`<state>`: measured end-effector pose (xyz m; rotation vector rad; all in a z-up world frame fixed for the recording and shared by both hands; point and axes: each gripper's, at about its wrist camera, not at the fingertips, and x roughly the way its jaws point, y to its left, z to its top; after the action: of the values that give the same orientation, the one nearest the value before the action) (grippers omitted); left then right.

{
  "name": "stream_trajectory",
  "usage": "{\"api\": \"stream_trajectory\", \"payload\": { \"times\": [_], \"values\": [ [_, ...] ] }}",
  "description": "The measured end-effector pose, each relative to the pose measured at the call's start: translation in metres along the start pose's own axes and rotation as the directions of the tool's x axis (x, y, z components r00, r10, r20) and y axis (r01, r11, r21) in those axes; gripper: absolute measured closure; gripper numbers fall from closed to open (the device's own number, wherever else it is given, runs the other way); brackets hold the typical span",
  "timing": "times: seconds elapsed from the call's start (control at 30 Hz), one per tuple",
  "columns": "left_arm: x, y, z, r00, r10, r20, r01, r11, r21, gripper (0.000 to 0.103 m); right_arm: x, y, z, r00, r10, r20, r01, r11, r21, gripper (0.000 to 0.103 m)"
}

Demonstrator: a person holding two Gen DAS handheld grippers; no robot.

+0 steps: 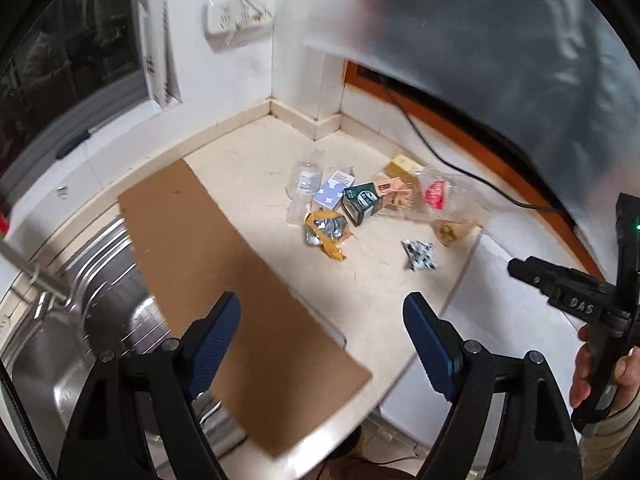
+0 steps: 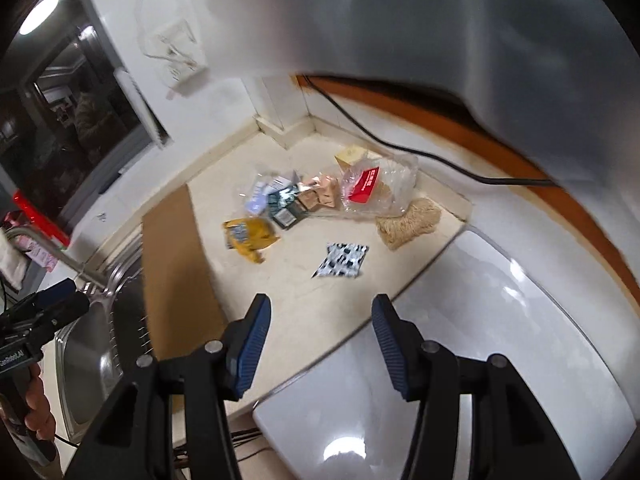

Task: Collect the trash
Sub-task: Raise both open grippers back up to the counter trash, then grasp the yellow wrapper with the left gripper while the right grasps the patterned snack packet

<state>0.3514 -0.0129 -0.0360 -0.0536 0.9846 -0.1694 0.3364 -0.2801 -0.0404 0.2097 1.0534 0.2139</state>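
Trash pile [image 1: 360, 204] blurry; sink [image 1: 52, 364] half cut off.

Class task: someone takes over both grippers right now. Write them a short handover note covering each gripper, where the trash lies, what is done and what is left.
Left gripper: open, empty, above the cardboard sheet.
Right gripper: open, empty, above the counter edge.
Trash: all on the counter near the corner: yellow wrapper, green box, clear bag, patterned packet, empty bottle.
Done: nothing picked up.
Left: collect every piece. No bin is in view.
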Motion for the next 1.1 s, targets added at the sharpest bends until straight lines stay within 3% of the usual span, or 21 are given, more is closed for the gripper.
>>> {"api": "stream_trajectory", "payload": {
  "times": [0.23, 0.43, 0.73, 1.1],
  "values": [
    [0.097, -0.016, 0.032, 0.995, 0.001, -0.101, 0.001, 1.0, 0.015, 0.021, 0.112, -0.01, 0.024, 0.992, 0.02, -0.128, -0.02, 1.0, 0.001, 0.05],
    [0.142, -0.017, 0.043, 0.987, -0.018, -0.16, 0.022, 1.0, 0.021, 0.021, 0.167, -0.004, 0.025, 0.983, -0.032, -0.179, 0.024, 0.999, -0.047, 0.05],
    [0.182, -0.016, 0.063, 0.976, -0.047, -0.212, 0.05, 0.999, 0.01, 0.021, 0.177, -0.01, 0.018, 0.989, -0.035, -0.144, 0.019, 0.994, -0.109, 0.056],
    [0.241, -0.011, 0.079, 0.955, -0.038, -0.296, 0.018, 0.997, -0.07, 0.021, 0.168, -0.023, 0.006, 0.995, 0.006, -0.1, -0.018, 0.992, -0.122, 0.056]
  ]
}}
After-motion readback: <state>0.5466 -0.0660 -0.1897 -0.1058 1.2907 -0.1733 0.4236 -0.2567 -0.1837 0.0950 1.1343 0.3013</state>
